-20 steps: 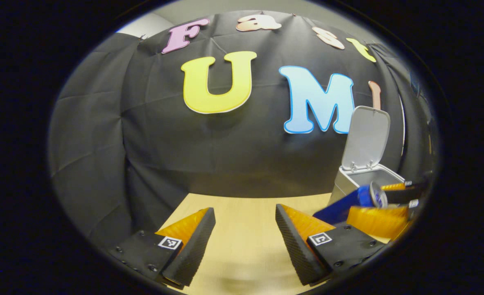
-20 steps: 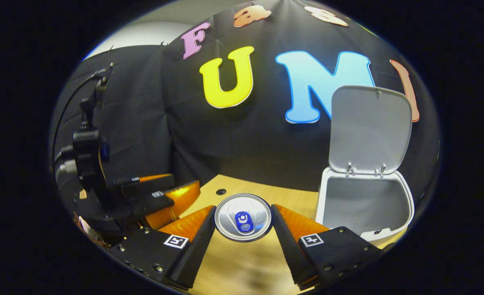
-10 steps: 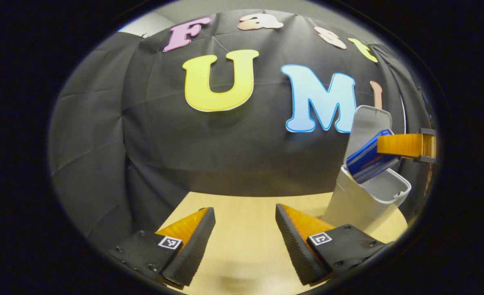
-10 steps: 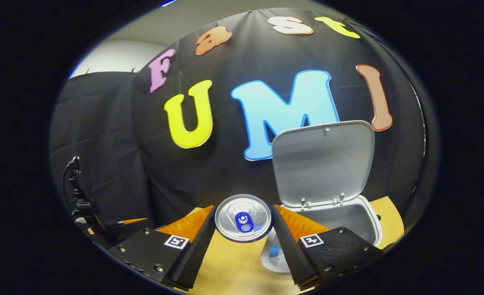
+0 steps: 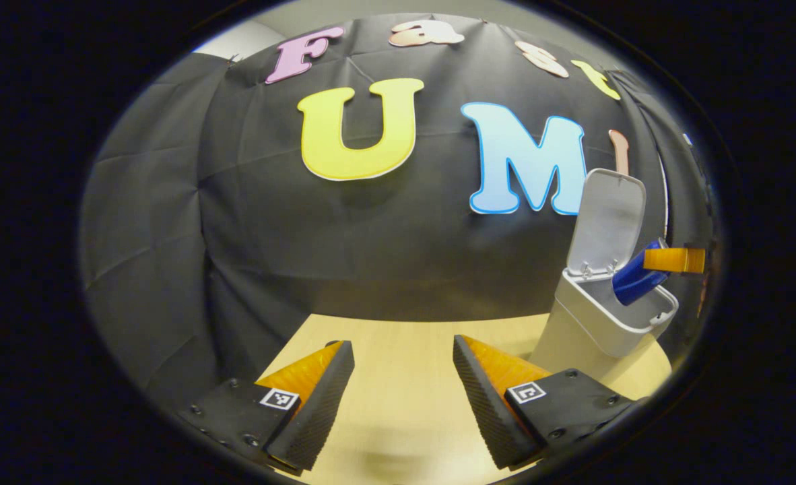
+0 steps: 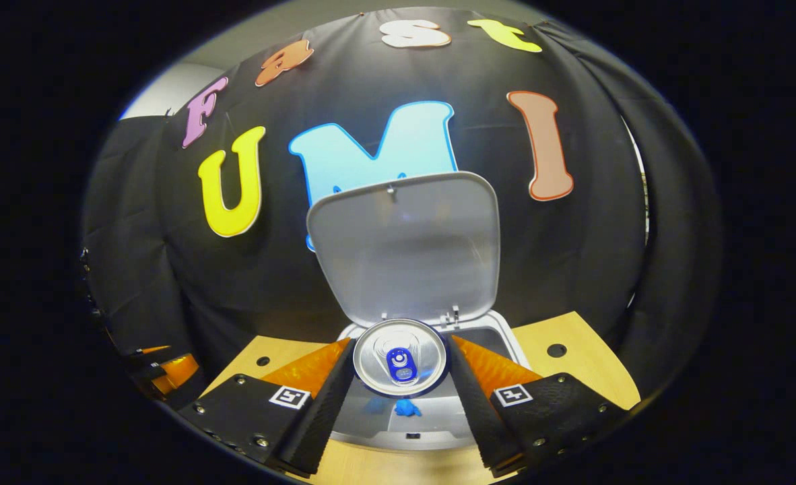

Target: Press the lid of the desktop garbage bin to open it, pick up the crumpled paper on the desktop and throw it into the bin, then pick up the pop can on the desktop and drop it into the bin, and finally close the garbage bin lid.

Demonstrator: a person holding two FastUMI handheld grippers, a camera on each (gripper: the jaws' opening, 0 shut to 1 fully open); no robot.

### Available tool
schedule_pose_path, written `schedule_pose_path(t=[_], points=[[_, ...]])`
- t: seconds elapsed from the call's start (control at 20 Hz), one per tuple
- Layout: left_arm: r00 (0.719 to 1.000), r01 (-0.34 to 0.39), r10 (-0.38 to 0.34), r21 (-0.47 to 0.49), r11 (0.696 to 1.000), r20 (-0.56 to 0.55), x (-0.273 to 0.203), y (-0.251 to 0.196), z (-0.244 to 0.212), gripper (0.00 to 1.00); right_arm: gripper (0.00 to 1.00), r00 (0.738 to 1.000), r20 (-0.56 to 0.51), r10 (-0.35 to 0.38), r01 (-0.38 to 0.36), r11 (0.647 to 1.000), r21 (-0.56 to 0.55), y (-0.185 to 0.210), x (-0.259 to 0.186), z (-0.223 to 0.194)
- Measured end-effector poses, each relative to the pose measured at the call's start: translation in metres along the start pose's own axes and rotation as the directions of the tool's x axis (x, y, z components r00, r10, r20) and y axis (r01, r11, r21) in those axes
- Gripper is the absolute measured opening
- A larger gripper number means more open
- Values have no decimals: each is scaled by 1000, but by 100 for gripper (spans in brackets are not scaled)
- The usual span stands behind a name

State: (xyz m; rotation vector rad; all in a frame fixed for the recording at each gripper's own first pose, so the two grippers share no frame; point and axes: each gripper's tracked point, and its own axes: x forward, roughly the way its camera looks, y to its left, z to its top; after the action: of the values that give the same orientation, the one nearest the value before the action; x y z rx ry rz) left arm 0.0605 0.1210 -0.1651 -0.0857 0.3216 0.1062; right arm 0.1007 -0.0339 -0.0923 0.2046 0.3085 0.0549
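The garbage bin [image 6: 506, 340] stood on the tabletop [image 6: 586, 364] with its lid [image 6: 405, 246] raised upright. The right tool [image 6: 400, 377] pinched the pop can [image 6: 401, 357] between both fingers, holding it tilted directly over the bin's open mouth. Inside the bin, something small and blue showed beneath the can. The left tool [image 5: 403, 391] hovered over bare tabletop, its fingers spread and holding nothing, the bin off to its right.
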Motion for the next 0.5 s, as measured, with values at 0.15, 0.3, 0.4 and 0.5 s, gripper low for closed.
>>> schedule_pose_path(t=[0.15,0.3,0.4,0.5], points=[[1000,4,-4,10,1000,-6,1,-1,-3,97,84,999,-36,-26,26,1000,-7,-11,4,-14],[1000,2,-2,9,1000,-12,1,-1,-4,97,84,996,-70,-54,54,999,1,-22,10,-26],[1000,1,-1,14,1000,-13,1,-1,-5,97,84,994,-85,-67,69,997,24,-26,12,-31],[1000,-3,3,17,1000,-14,2,0,-5,97,85,993,-92,-75,80,996,46,-30,13,-34]])
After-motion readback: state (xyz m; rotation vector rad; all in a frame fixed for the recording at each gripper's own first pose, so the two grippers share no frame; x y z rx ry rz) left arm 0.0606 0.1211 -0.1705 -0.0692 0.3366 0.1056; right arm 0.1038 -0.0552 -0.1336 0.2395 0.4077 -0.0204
